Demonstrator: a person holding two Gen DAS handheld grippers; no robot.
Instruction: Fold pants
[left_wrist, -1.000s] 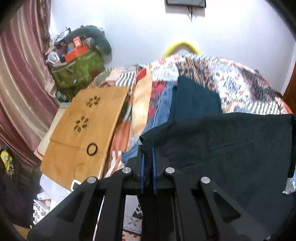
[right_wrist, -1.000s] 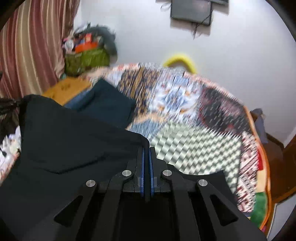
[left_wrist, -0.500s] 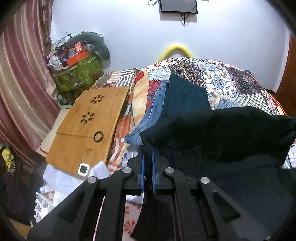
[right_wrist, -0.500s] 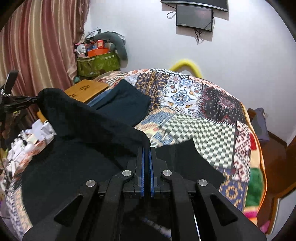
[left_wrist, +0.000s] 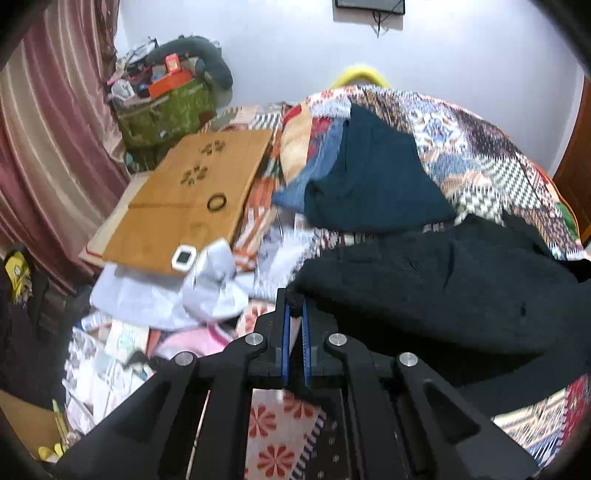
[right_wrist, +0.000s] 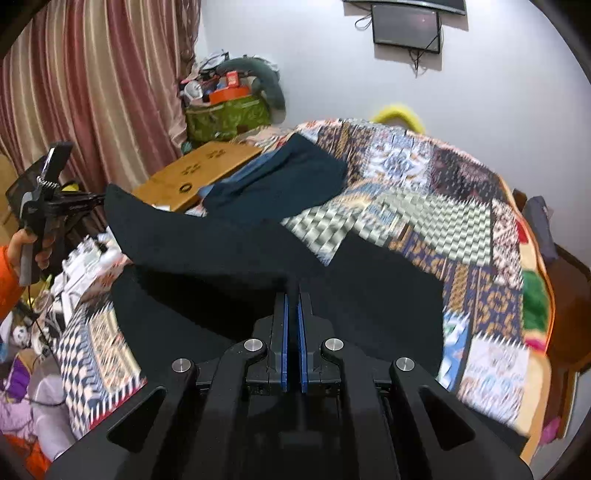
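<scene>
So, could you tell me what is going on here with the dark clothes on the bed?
A person is folding black pants on the patchwork bedspread using two handheld grippers. The left gripper pinches one edge of the fabric, and the right gripper is shut on another edge. The held edge is raised over the rest. A dark teal folded garment lies further back.

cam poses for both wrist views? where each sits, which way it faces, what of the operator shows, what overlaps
Left wrist: sits behind the left gripper, facing across the bed; fingers pinch the black pants; no body visible.
Right wrist: sits behind the right gripper, facing the same wall; the person's left hand shows at the left edge.
Shared: black pants, wooden lap desk, teal folded garment, patchwork quilt.
</scene>
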